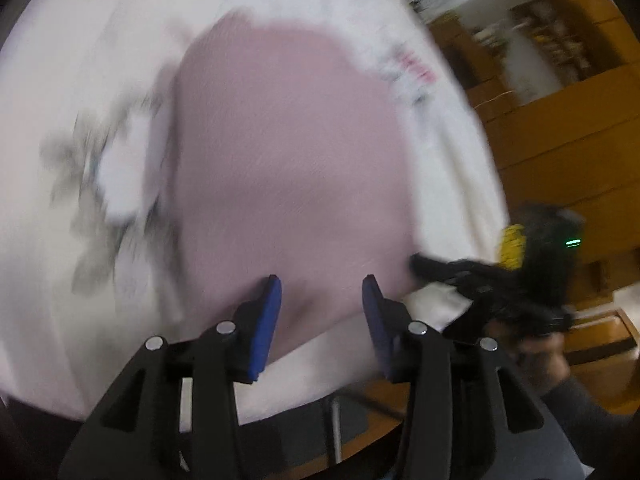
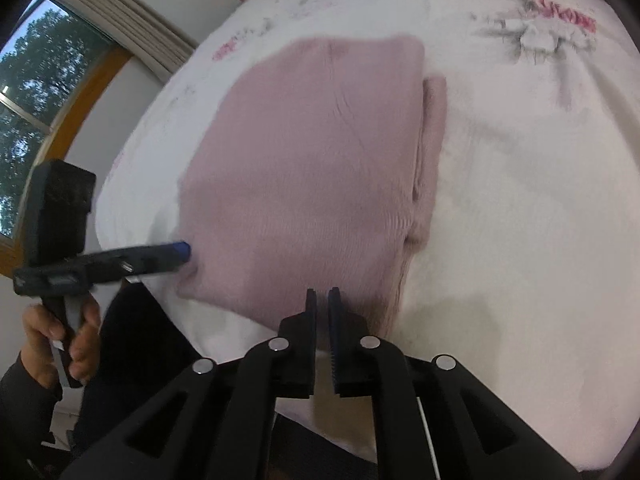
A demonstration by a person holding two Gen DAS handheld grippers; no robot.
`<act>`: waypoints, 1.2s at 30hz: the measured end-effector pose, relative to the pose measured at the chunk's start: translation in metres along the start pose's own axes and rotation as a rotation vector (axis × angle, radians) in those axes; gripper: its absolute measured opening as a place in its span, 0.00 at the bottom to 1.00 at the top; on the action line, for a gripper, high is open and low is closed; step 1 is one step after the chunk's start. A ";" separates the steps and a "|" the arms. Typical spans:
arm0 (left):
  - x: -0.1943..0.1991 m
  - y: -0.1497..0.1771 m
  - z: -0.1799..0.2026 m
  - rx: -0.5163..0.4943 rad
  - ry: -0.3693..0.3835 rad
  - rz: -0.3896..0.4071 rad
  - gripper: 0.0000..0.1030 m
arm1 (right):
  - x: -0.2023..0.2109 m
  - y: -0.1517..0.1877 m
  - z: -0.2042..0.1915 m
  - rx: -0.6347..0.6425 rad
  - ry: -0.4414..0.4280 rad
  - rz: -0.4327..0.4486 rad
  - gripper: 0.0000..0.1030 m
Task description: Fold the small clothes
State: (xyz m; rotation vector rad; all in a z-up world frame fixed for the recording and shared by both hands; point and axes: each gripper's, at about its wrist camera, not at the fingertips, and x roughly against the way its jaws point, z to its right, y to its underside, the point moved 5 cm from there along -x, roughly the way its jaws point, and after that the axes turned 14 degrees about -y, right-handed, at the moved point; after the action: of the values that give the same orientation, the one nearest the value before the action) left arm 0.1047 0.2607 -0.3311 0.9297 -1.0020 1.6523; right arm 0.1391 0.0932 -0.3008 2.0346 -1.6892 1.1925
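We see a folded dusty-pink knitted garment (image 2: pixel 316 172) lying flat on a white bedspread printed with grey and pink flowers (image 2: pixel 520 208). In the right wrist view it fills the middle of the picture, with a narrow folded strip of the same knit showing along its 3 o'clock edge and its near edge toward 6 o'clock. In the left wrist view the same garment (image 1: pixel 288 168) is smeared by motion blur, so we cannot make out its folds there.

Our right gripper (image 2: pixel 322 300) sits at the garment's near edge at 6 o'clock, its two black jaws almost together with only a thin slit between them. We cannot tell whether any knit is pinched in that slit.

Our left gripper (image 1: pixel 322 300) hangs over the near part of the garment with its blue-padded fingers (image 1: pixel 266 320) standing well apart and nothing between them. Seen from the right wrist, this left gripper (image 2: pixel 182 252) comes in from 9 o'clock, its blue tip touching the garment's left corner, and a hand (image 2: pixel 64 340) grips its black handle below.

In the left wrist view the right gripper (image 1: pixel 420 262) appears at 3 o'clock, beside the garment's edge.

Further out we find a window with trees behind it (image 2: pixel 24 112) at 10 o'clock in the right view, and blurred wooden shelving (image 1: pixel 560 60) at 2 o'clock in the left view.
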 end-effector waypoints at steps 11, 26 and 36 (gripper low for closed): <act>0.029 0.007 -0.015 0.056 -0.107 0.119 0.75 | 0.013 -0.007 -0.002 -0.042 0.056 0.088 0.12; 0.090 0.052 -0.006 0.055 -0.153 0.206 0.89 | 0.025 0.010 -0.027 -0.009 0.195 0.054 0.67; 0.134 0.074 0.035 -0.052 -0.338 0.310 0.96 | 0.093 0.043 -0.056 0.087 0.444 0.178 0.96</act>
State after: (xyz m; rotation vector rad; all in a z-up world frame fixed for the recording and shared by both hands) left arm 0.0042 0.2579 -0.2103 1.0833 -1.4726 1.7435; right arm 0.0761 0.0501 -0.2126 1.5290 -1.6369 1.6544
